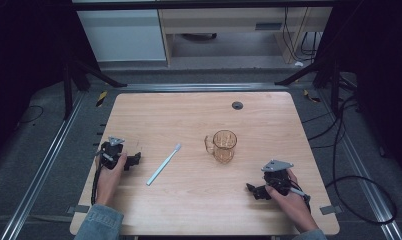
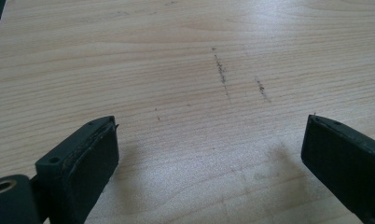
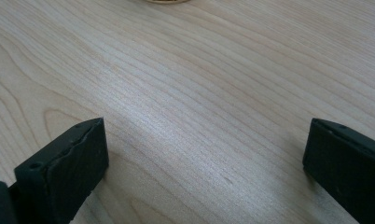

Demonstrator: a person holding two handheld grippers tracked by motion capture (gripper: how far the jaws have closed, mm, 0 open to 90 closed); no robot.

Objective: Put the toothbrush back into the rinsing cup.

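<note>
On my surface (image 1: 199, 115): left tongs (image 1: 135, 160) and right tongs (image 1: 254, 190), both agape and empty; toothbrush (image 1: 163, 164) lying flat between them, beside the amber glass mug (image 1: 224, 146); I judge nothing begun.

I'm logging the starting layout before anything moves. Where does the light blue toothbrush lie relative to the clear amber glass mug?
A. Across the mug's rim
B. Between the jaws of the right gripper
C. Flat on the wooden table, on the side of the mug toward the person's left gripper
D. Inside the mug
C: in the high view the light blue toothbrush lies flat on the wooden table, apart from the clear amber glass mug, between it and the left gripper.
</note>
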